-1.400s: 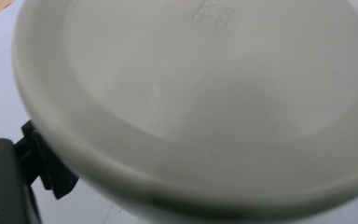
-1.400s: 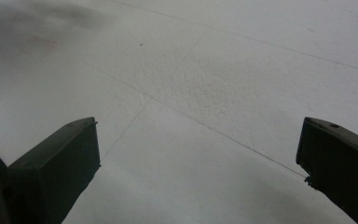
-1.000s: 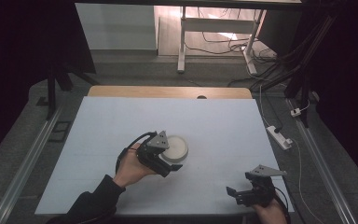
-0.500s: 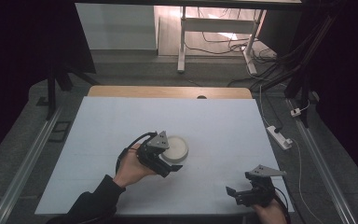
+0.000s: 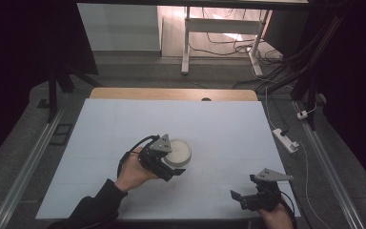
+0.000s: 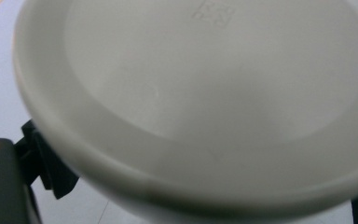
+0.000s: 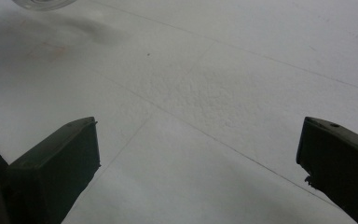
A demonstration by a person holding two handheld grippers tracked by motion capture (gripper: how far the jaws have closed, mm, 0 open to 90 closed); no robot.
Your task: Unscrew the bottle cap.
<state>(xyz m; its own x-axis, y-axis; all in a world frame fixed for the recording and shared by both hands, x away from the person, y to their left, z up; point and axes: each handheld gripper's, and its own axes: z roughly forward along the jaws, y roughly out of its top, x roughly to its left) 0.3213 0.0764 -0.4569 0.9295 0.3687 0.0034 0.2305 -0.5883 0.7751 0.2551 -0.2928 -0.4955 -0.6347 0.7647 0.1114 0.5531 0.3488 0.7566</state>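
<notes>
A white round dish (image 5: 178,151) lies on the white table (image 5: 219,124), just left of centre. My left gripper (image 5: 167,162) is held low at the dish's near-left edge. In the left gripper view the dish (image 6: 205,93) is very close and shows a flat face with a small embossed mark. The black jaws stand wide apart at the bottom corners, straddling its near rim. My right gripper (image 5: 248,193) rests near the table's front right edge, open, with bare table (image 7: 205,93) between its jaws.
A wooden strip (image 5: 171,94) runs along the table's far edge. A white power strip (image 5: 285,140) lies on the floor off the right side. Metal rails (image 5: 33,157) flank the table. A white desk frame (image 5: 219,33) stands behind.
</notes>
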